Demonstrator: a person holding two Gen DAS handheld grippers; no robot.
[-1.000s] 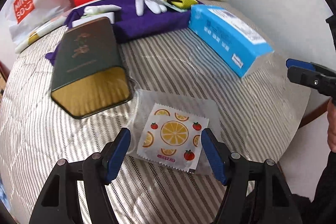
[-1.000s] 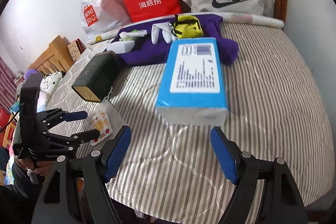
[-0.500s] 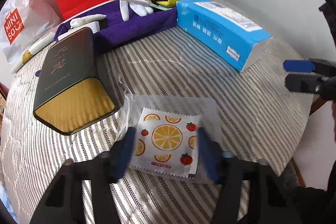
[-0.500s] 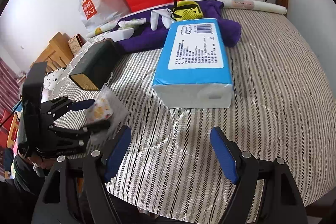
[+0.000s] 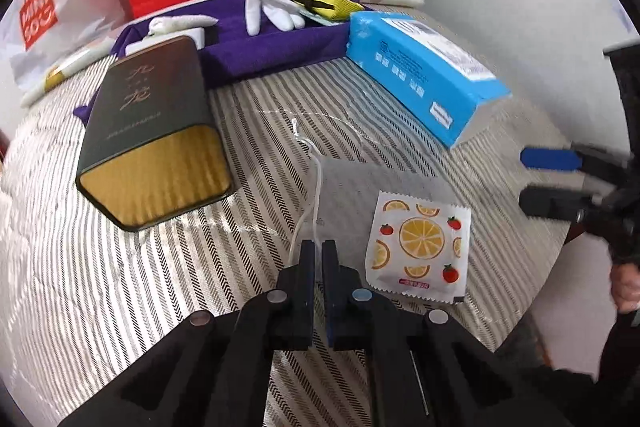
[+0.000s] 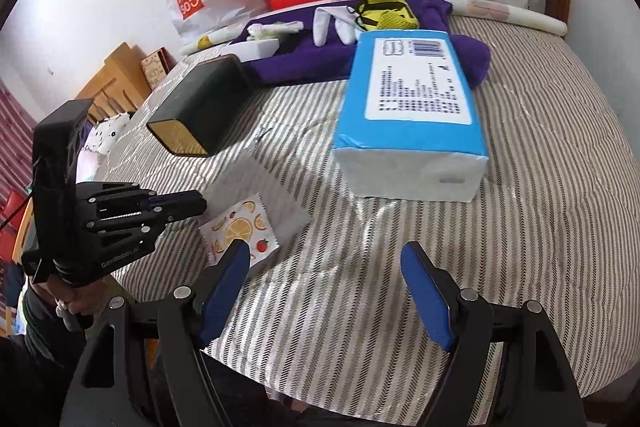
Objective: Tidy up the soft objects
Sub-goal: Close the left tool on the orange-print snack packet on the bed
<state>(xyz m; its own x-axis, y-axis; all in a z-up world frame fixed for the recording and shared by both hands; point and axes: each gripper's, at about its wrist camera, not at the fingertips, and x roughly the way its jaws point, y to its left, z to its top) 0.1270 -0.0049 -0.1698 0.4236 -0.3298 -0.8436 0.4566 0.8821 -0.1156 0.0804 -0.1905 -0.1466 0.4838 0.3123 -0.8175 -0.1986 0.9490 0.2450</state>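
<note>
Left wrist view: the left gripper [image 5: 318, 251] has its jaws pinched almost together on the edge of a clear plastic bag [image 5: 360, 187] lying on the striped bedspread [image 5: 120, 267]. A fruit-print sachet [image 5: 420, 247] lies in the bag, just right of the fingers. The film looks light, limp and slippery, so the bunched edge seems the surest hold. A dark tin [image 5: 152, 131] lies far left, a blue tissue pack [image 5: 420, 75] far right.

Right wrist view: the right gripper [image 6: 324, 291] hovers with jaws wide and empty, near the sachet [image 6: 240, 227], the tissue pack [image 6: 416, 107] beyond.
</note>
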